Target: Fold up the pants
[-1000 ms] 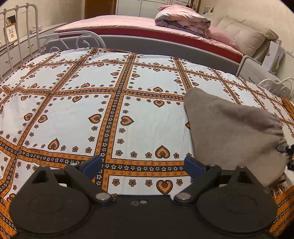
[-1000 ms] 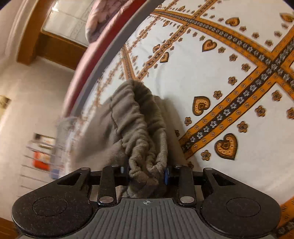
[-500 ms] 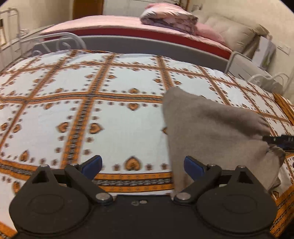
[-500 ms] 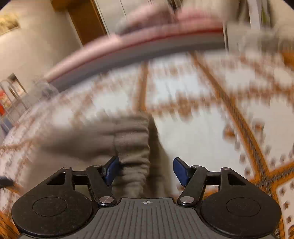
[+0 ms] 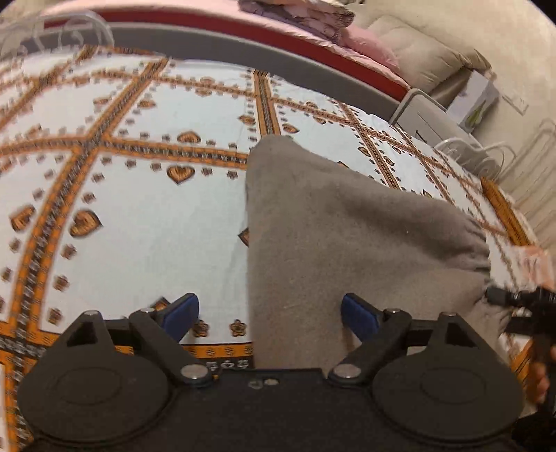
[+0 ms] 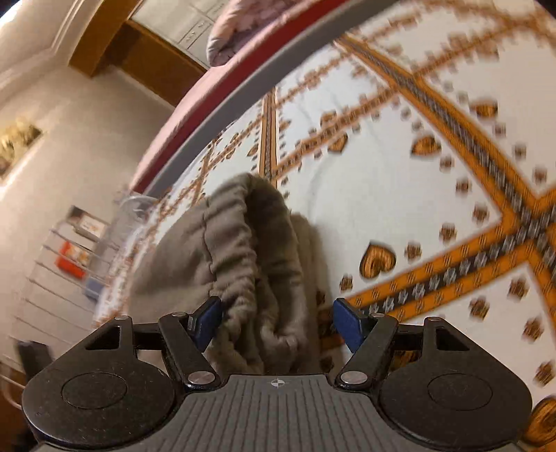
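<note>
— Nearest first: left gripper (image 5: 270, 312) spread wide, blue pads either side of the near edge of the grey-brown fleece pants (image 5: 340, 243), gripping nothing. Low over the white bedspread with orange heart-and-flower bands (image 5: 146, 222).

— And the right gripper (image 6: 277, 322)?

— Also spread. Gathered elastic waistband (image 6: 243, 250) bunched between its blue pads, brushing the left pad or just beside it, clear of the right one. Not pinched. Seen from the left view at the far right edge, blurred, beside the pants' right end.

— State of the fold?

— Judged partly done: pants doubled over into a rough wedge, lying on the spread, waistband end heaped, not flat. Likely left: flatten that end, square the edges, perhaps one more fold. Number of layers not readable.

— Surroundings, moving outward?

— Beyond the pants, open bedspread. Then grey curved bed rail (image 5: 243, 45), a second bed with pink cover (image 5: 285, 24) and folded pink quilt (image 5: 299, 8). White metal frame scrollwork (image 5: 465, 153) to the right. Beige cushions (image 5: 417, 59) farthest.

— Anything in the way?

— Nothing on the spread near the pants. Motion blur in both views; fine detail uncertain.
</note>
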A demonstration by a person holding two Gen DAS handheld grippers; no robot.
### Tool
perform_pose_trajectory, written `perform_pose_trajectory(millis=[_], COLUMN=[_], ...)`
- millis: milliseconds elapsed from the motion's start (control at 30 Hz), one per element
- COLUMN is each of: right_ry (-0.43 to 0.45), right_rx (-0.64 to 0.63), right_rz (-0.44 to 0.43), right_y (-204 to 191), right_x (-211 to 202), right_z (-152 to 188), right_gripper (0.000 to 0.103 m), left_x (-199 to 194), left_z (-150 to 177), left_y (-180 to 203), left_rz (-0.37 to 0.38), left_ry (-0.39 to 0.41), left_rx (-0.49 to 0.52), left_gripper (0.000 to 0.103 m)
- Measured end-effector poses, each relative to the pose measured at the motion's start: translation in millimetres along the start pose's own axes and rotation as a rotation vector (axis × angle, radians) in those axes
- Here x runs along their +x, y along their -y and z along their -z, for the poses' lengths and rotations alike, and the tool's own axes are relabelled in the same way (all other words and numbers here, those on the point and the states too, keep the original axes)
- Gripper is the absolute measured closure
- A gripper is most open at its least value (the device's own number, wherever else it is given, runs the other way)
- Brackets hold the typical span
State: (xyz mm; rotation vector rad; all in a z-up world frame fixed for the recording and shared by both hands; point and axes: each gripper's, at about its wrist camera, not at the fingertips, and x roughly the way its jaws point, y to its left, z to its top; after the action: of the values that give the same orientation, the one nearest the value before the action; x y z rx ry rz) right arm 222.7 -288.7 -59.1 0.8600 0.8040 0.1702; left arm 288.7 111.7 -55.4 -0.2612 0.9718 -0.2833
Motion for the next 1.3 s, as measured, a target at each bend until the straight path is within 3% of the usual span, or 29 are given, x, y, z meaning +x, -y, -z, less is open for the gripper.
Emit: perform_pose_trajectory(millis=[133,300,333,400,467,633,733,800,900,967,1133,1200,1233,1267,1300], right_ry=[-0.038,-0.065,-0.066,-0.071,-0.079,-0.085,-0.092,-0.108,-0.066,-0.04,0.008,0.035,0.044,0.05,0.051], right_rx=[0.089,0.113,0.122,0.106,0.084,0.057,0.073,0.029,-0.022,-0.071,-0.168,-0.17,-0.162,-0.157,-0.168], right_rz=[-0.102,-0.148,-0.165,-0.186,-0.186,-0.163,-0.163,-0.161,-0.211,-0.252,-0.339,-0.346,-0.338,-0.312,-0.241], right_y=[16.9,25.4,26.6,27.6,26.8,20.5,18.9,10.9,-12.8,-32.4,-78.1,-86.5,-87.1,-84.1,-77.5], right_x=[-0.3,5.9,5.0,5.8,9.5,17.0,19.0,22.7,15.9,9.0,12.4,25.4,36.0,49.4,65.3], right_z=[1.6,-2.9,-4.3,-5.8,-4.3,-2.4,-3.7,-4.6,-9.8,-16.7,-50.9,-70.9,-82.1,-91.8,-98.9], right_gripper=[0.032,0.032,0.032,0.032,0.032,0.032,0.032,0.054,0.06,0.06,0.06,0.06,0.059,0.055,0.036], left_x=[9.6,15.4,15.4,17.4,20.8,24.2,23.0,19.8,9.2,-2.6,-20.4,-12.8,-3.6,8.1,19.2], left_z=[-4.1,-8.3,-8.3,-8.3,-8.5,-10.1,-10.4,-11.1,-15.3,-23.0,-64.8,-87.0,-96.3,-101.6,-101.3], left_y=[1.0,-4.2,-3.1,-0.7,0.8,3.3,3.7,1.6,-3.8,-3.0,-16.2,-16.4,-15.9,-17.7,-18.0], left_rz=[0.017,0.062,0.066,0.081,0.102,0.104,0.107,0.11,0.147,0.169,0.195,0.162,0.125,0.061,-0.052], left_ry=[0.005,0.012,0.014,0.017,0.012,0.015,0.019,0.033,0.073,0.12,0.287,0.321,0.322,0.317,0.319], left_rx=[-0.012,-0.023,-0.01,0.024,0.021,0.025,0.031,0.022,-0.02,-0.013,-0.051,-0.015,0.001,-0.011,-0.021], left_gripper=[0.02,0.022,0.024,0.044,0.053,0.057,0.065,0.077,0.087,0.088,0.088,0.084,0.075,0.049,0.024])
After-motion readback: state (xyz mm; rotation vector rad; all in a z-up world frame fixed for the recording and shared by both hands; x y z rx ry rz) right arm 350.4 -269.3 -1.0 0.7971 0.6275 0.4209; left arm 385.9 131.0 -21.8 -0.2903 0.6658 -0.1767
